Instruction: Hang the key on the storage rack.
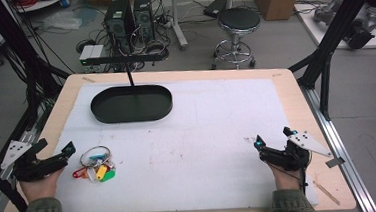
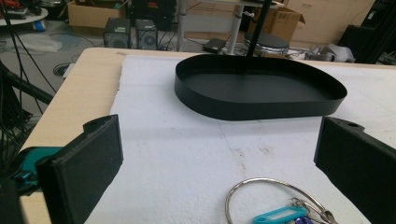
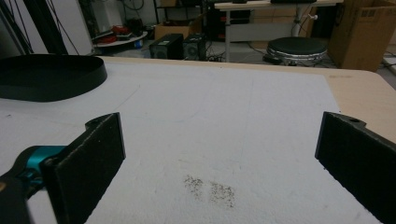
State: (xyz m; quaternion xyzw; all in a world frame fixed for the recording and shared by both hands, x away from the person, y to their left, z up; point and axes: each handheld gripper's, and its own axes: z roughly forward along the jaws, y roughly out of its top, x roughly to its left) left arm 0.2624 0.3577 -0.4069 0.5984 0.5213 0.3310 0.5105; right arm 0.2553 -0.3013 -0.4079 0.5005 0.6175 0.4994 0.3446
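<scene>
A bunch of keys (image 1: 96, 165) lay flat at lower left — one wide metal ring. Coloured tags — blue, red, yellow, green — fanned below it.

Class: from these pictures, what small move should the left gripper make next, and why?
Probably ease the left gripper forward and down over the key ring. Its jaws stand open with nothing between them, the ring lies just ahead of it on the white mat, and the black tray beyond it looks like the likely place for the keys.
</scene>
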